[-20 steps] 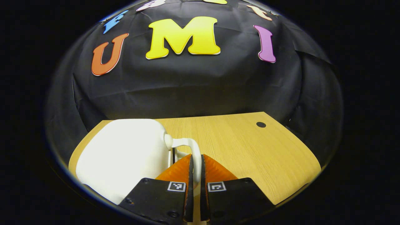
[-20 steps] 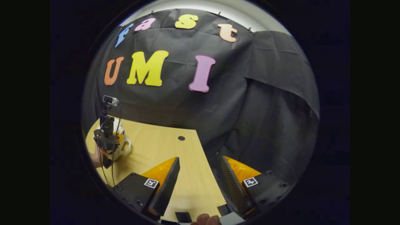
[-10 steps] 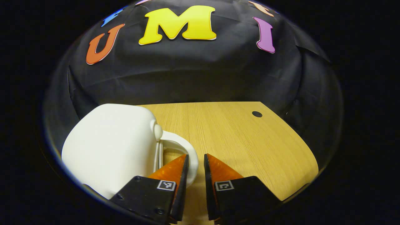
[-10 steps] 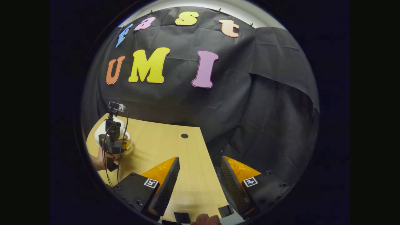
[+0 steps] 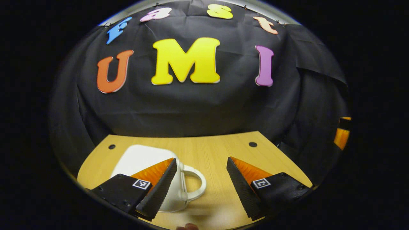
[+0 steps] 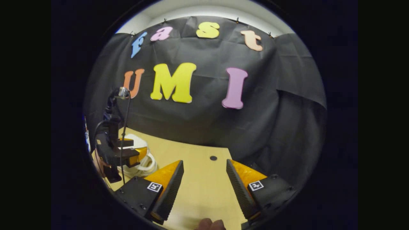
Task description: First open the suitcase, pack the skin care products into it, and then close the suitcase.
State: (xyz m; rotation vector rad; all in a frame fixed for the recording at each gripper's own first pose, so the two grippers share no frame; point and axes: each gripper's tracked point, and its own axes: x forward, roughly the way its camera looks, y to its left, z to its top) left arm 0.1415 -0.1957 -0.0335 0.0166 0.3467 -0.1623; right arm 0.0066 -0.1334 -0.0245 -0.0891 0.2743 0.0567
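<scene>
While lying closed on the wooden table [image 5: 223, 150], the small white rounded suitcase [image 5: 140, 159] shows its loop handle [image 5: 195, 185]; left gripper [image 5: 201, 188], earlier clamped on that handle, now wide, released; right gripper [image 6: 204, 188] wide, empty.

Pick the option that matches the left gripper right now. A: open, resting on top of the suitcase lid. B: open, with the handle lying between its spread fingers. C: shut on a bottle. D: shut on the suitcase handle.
B: in the left gripper view the left gripper has its fingers spread wide, and the white suitcase handle lies untouched between them on the table.
</scene>
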